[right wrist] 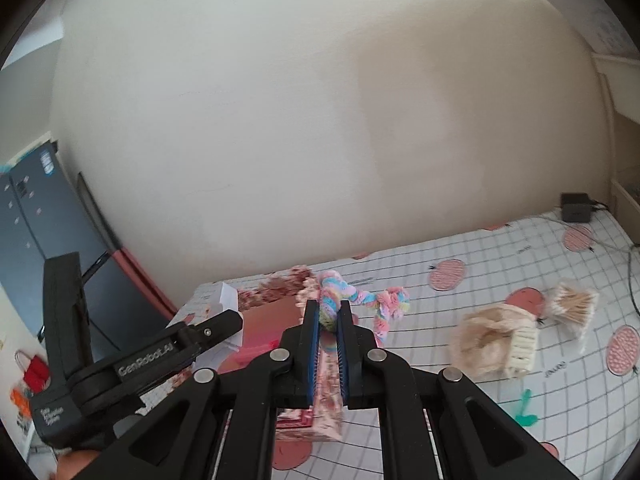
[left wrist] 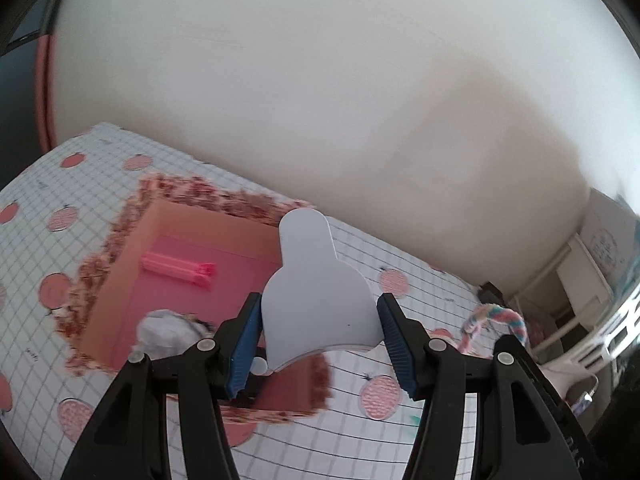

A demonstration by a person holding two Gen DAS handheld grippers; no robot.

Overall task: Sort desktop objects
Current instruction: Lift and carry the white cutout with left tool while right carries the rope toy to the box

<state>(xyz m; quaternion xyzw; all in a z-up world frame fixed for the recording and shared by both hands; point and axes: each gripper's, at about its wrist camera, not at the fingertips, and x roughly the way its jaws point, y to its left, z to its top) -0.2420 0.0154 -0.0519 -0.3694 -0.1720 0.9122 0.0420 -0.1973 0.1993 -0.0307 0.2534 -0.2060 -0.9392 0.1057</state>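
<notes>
My left gripper point(left wrist: 320, 344) is shut on a pale blue flat paddle-shaped piece point(left wrist: 316, 300) and holds it above the open floral box point(left wrist: 120, 252). Inside the box lie a pink zipper point(left wrist: 180, 270) and a crumpled white wad point(left wrist: 168, 330). My right gripper point(right wrist: 329, 340) is shut on a pastel rainbow chenille twist point(right wrist: 340, 294) above the box's near corner point(right wrist: 328, 412). The twist also shows in the left wrist view point(left wrist: 496, 320). The left gripper shows at the left of the right wrist view point(right wrist: 160, 356).
On the checked tablecloth point(right wrist: 520, 264) lie a cream knitted piece point(right wrist: 496, 344), a bundle of cotton swabs point(right wrist: 572, 306), a green clip point(right wrist: 526, 412) and a black power adapter point(right wrist: 576, 206) with its cable. A wall runs behind the table. Dark furniture stands at the left.
</notes>
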